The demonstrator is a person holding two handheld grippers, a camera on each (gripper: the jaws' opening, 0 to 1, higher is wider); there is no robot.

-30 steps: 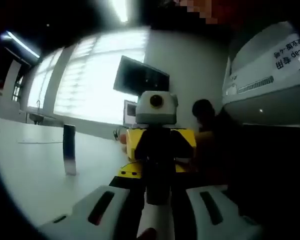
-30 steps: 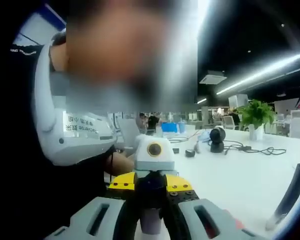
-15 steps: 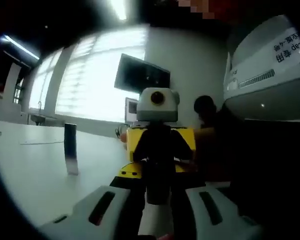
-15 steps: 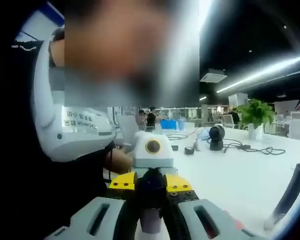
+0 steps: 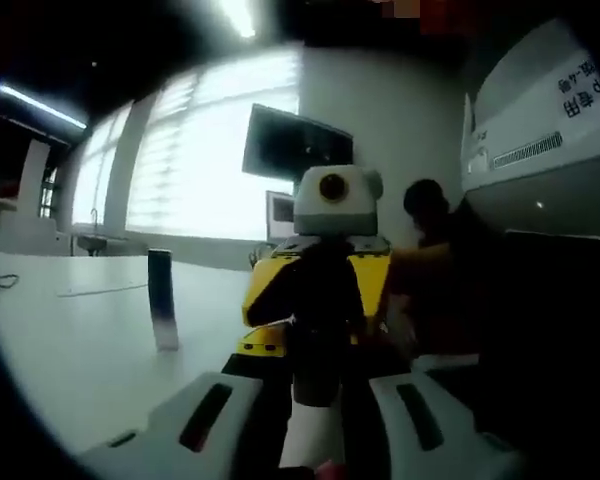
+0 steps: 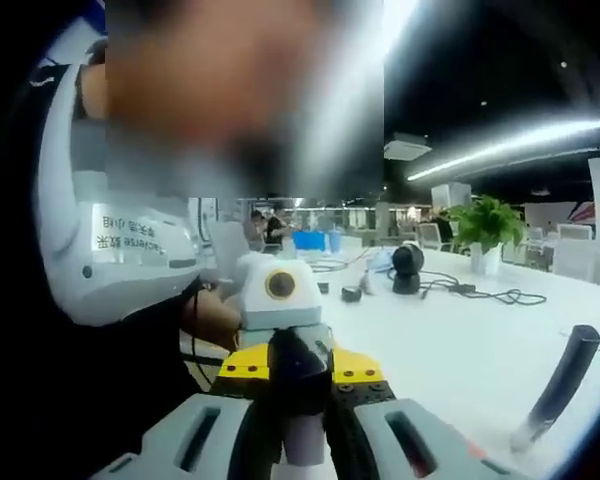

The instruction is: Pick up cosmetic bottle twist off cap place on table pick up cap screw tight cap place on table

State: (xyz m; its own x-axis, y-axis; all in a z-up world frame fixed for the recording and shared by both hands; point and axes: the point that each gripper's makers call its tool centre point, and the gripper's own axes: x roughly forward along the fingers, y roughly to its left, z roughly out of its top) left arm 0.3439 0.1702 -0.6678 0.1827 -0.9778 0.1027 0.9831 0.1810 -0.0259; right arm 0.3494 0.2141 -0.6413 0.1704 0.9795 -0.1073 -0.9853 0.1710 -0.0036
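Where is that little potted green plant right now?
In the right gripper view, the potted plant stands far back on the white table, toward the upper right, just right of a round black device and some black cables.

White cosmetic bottle (image 5: 310,440) with dark cap (image 5: 317,362), held off the table.

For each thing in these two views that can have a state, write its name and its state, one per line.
Left gripper: shut on the bottle.
Right gripper: shut on the cap.
Bottle: lifted, held at both ends.
Cap: on the bottle.
Dark tube: standing upright on the table.
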